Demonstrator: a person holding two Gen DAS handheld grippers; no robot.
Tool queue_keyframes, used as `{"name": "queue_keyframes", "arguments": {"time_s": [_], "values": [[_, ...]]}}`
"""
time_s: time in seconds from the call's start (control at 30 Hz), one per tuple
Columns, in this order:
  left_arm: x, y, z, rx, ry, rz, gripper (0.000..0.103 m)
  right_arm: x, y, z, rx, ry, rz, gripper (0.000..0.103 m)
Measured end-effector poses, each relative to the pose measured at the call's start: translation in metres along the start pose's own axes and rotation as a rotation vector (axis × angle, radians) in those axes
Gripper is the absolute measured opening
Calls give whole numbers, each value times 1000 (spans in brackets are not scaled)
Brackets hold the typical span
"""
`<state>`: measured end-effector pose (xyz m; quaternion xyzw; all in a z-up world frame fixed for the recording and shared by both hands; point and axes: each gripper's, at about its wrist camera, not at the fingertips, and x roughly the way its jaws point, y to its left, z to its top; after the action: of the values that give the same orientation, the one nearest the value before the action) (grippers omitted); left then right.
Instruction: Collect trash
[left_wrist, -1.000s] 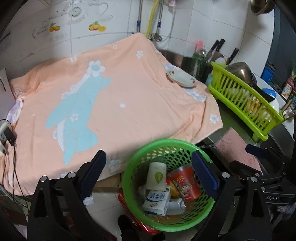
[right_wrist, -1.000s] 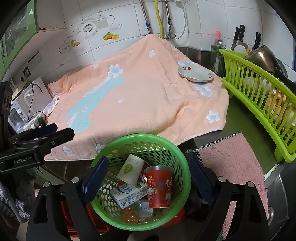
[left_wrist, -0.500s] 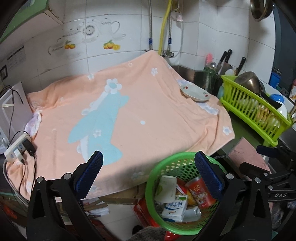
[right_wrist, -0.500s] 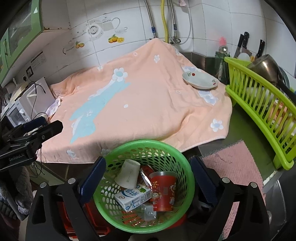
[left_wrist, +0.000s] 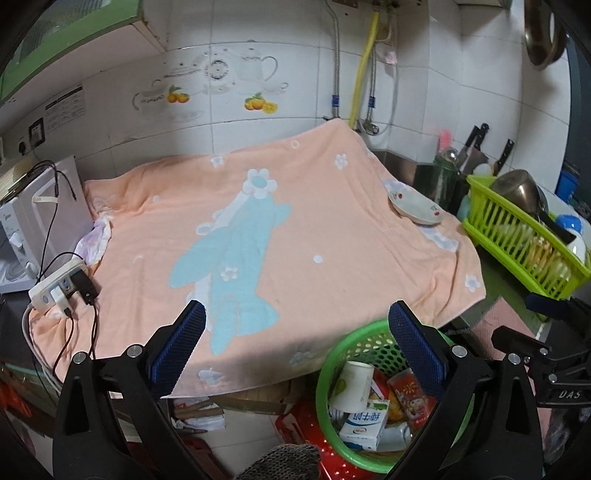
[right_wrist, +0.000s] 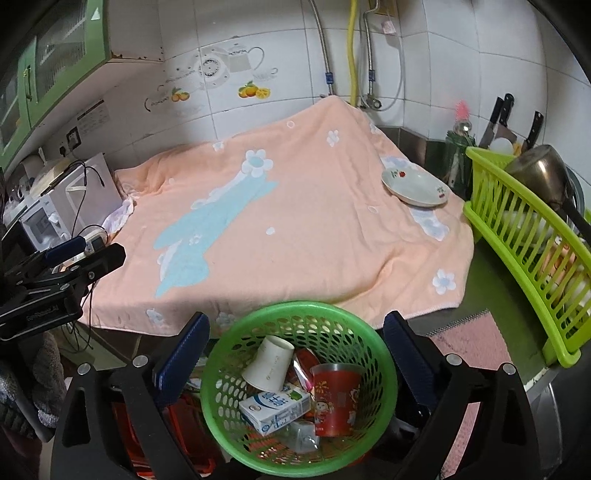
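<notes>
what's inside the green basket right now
In the green basket: a white paper cup on its side, a red printed cup upright, a blue-and-white milk carton and a clear plastic piece low down. Whatever lies under them is covered.

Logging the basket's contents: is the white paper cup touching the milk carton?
Touching. In the right wrist view the white paper cup lies tipped with its base resting on the milk carton.
</notes>
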<state>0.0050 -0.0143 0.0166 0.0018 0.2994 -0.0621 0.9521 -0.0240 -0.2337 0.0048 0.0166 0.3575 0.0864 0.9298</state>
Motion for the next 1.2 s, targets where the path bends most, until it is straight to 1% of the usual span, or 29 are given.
{"name": "queue_keyframes", "arguments": {"time_s": [0.3, 0.67, 1.2], "values": [[-11, 7, 3, -26, -36, 24, 98, -3, 11, 6, -21, -20, 17, 92], [-17, 9, 6, -45, -55, 45, 98, -5, 15, 10, -37, -33, 33, 92], [-20, 4, 9, -50, -69, 44, 98, -7, 11, 9, -32, -38, 33, 92]]}}
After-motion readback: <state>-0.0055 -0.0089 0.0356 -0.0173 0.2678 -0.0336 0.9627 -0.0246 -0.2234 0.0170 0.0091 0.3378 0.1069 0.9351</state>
